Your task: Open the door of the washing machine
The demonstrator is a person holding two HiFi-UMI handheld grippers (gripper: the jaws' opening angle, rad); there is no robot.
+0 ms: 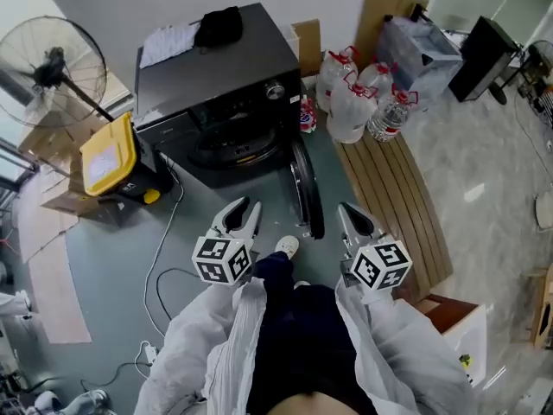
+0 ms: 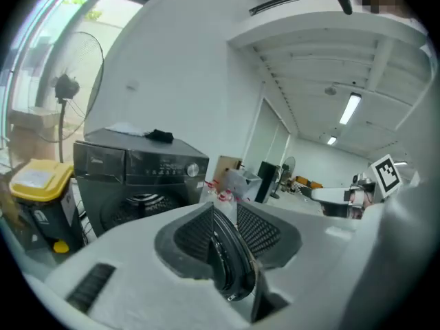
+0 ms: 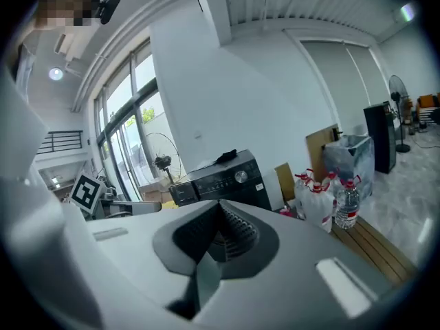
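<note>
I'm working in what looks like a bare test hall or lab, not a home: a dark grey front-loading washing machine (image 1: 226, 80) stands free on a smooth grey floor (image 1: 104, 249) with a loose white cable (image 1: 158, 253) trailing beside it. Around it sit a black pedestal fan (image 1: 52, 63), a yellow-lidded black bin (image 1: 108, 156), clear red-capped water jugs (image 1: 356, 102), a brown slatted wooden board (image 1: 397, 201) and a leaning cardboard sheet (image 1: 380, 15). The walls are plain white, with tall glazed windows (image 3: 130, 150) and long ceiling strip lights (image 2: 350, 108).

A grey-green floor (image 1: 112, 232) meets pale glossy tiles (image 1: 492, 171) on the right, with a slatted wooden platform (image 1: 393, 197) between them. White walls (image 2: 179, 74) rise to a ceiling strip light (image 2: 349, 108). Tall windows (image 3: 127, 150) stand behind a pedestal fan (image 1: 52, 63).
</note>
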